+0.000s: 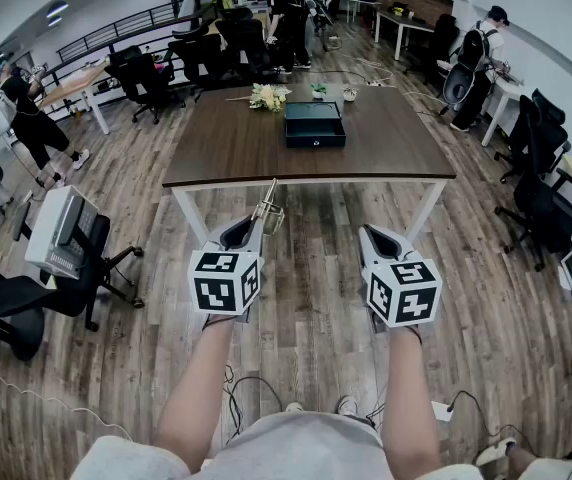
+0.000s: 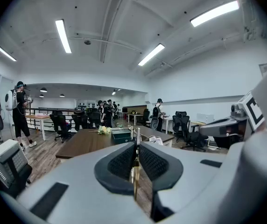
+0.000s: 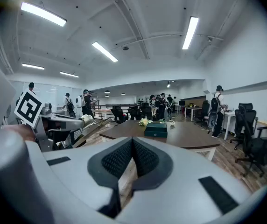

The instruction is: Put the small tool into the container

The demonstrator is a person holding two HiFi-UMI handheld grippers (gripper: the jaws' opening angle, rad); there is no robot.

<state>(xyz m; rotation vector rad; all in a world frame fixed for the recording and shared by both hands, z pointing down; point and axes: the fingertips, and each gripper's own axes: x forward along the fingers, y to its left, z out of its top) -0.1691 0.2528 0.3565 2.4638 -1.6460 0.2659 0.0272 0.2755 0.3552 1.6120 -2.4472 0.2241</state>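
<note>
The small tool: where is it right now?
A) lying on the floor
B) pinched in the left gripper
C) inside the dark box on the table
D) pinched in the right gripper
B: the left gripper view shows the left gripper with its jaws shut on the small tool, and the head view shows it held well short of the container on the table.

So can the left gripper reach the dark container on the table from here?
Probably not yet. The left gripper, shut on the small tool, hangs over the floor short of the table, and the container sits toward its far side. Nothing blocks the way; a step forward should do.
</note>
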